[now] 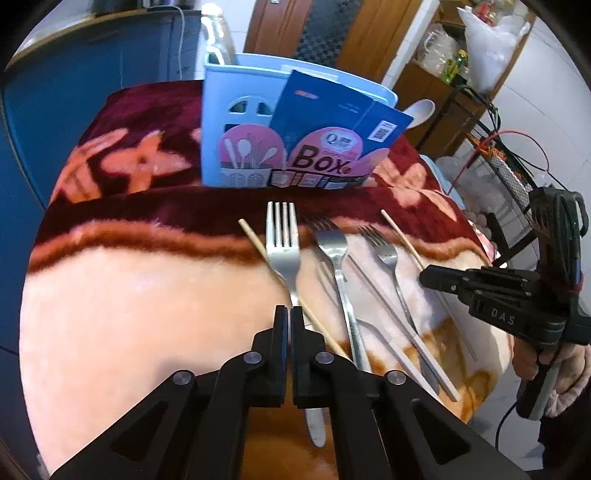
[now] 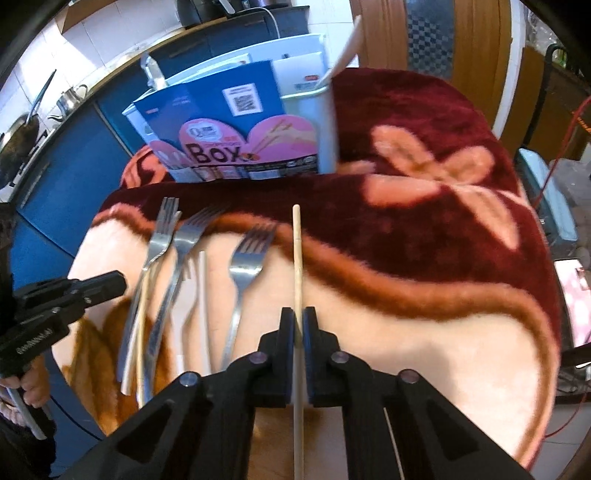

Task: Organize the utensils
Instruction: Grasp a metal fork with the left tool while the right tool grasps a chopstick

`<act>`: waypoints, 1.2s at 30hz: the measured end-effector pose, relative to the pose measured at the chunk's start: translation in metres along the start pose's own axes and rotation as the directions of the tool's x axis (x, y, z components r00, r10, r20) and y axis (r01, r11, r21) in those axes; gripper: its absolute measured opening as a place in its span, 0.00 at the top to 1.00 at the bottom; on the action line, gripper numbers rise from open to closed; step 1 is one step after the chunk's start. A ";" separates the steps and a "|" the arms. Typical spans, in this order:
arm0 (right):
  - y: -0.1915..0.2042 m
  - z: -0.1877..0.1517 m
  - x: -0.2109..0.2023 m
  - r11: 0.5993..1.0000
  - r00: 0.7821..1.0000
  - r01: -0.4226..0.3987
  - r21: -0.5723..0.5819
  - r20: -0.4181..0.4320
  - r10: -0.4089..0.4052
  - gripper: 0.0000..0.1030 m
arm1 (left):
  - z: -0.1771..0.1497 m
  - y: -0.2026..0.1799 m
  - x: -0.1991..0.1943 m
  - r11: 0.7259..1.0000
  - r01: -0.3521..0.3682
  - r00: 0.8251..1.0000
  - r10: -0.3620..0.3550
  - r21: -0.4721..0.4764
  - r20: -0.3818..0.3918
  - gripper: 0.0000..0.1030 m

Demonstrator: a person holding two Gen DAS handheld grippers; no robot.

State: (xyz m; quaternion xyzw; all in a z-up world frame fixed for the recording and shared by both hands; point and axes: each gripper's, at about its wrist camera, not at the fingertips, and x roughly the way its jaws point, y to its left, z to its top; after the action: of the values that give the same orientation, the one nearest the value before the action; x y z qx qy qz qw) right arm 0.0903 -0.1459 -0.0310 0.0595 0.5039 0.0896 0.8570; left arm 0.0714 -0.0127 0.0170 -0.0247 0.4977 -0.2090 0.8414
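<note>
My left gripper (image 1: 288, 314) is shut on the handle of a steel fork (image 1: 283, 247), tines pointing toward the light-blue utensil box (image 1: 236, 122). My right gripper (image 2: 298, 317) is shut on a wooden chopstick (image 2: 297, 254) that points toward the box (image 2: 317, 122). Two more forks (image 1: 332, 243) (image 1: 384, 251) and several chopsticks (image 1: 388, 302) lie on the blanket. A white spoon (image 2: 347, 40) stands in the box. The right gripper also shows in the left wrist view (image 1: 424, 277), and the left one in the right wrist view (image 2: 118, 284).
A plush maroon and peach floral blanket (image 1: 129, 295) covers the table. Blue cabinets (image 1: 74, 74) stand at the left, a wooden door (image 1: 280, 26) behind, and a wire rack with cables (image 1: 509, 166) at the right.
</note>
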 end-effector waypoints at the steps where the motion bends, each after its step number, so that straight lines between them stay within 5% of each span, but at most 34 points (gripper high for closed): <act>1: -0.003 -0.001 0.000 1.000 1.000 0.000 0.001 -0.006 0.000 0.94 | 0.000 -0.002 0.001 1.000 -0.007 1.000 0.007 0.005 -0.005 0.97; 15: -0.012 0.000 0.003 1.000 0.999 -0.025 -0.015 -0.021 0.025 0.94 | 0.009 0.001 0.029 0.998 0.039 0.995 -0.042 -0.043 -0.087 0.84; 22: -0.010 0.000 0.005 0.999 1.000 -0.024 -0.036 -0.015 0.023 0.93 | 0.006 0.000 0.026 0.997 0.053 0.997 -0.056 -0.058 -0.047 0.93; 27: -0.008 -0.001 0.004 0.998 1.000 -0.025 -0.050 -0.017 0.024 0.93 | 0.000 0.017 0.007 0.996 -0.003 1.000 0.003 -0.091 0.002 0.95; 36: -0.008 0.003 0.006 0.999 0.999 -0.029 -0.038 -0.046 0.027 0.92 | -0.006 0.033 0.009 0.990 0.016 0.999 -0.023 -0.143 -0.041 0.94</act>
State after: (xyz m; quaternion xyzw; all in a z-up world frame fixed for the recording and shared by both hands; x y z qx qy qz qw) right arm 0.0968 -0.1530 -0.0356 0.0479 0.5207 0.1127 0.8449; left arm 0.0814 0.0149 -0.0018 -0.0854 0.5290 -0.1815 0.8246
